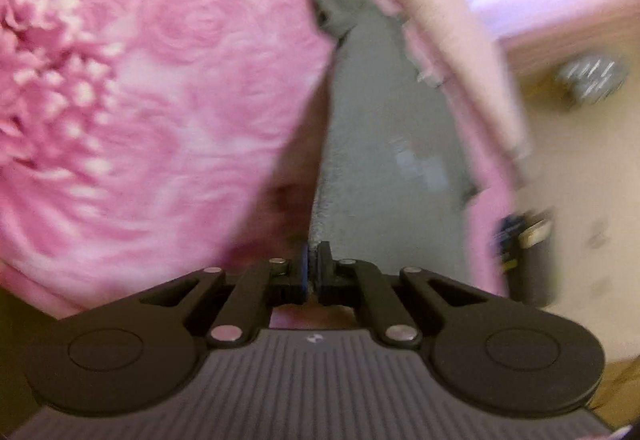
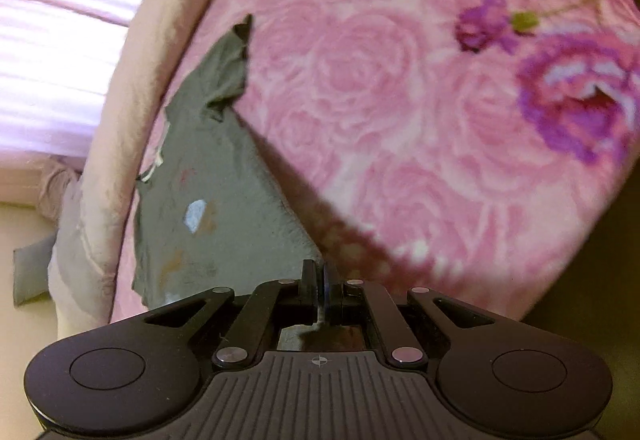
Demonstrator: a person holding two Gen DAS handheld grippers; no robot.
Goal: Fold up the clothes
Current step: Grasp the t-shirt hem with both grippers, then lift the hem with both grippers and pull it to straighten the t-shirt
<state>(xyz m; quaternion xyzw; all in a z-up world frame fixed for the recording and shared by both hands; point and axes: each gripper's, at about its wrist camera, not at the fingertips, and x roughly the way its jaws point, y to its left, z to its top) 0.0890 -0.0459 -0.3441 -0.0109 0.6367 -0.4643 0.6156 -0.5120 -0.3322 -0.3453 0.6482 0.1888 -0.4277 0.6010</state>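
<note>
The left gripper (image 1: 313, 268) has its jaws closed on the near edge of the grey garment (image 1: 372, 144), with cloth pinched between the pads. The right gripper (image 2: 320, 288) is likewise clamped on an edge of the same garment (image 2: 216, 192). Both grippers point forward over the bed. The garment stretches away from the fingers, lifted and taut, above the pink floral blanket (image 2: 400, 100). Beyond it lies a pale pink bed edge (image 2: 132, 88).

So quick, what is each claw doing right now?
Left gripper: shut on the grey cotton T-shirt.
Right gripper: shut on the same T-shirt.
</note>
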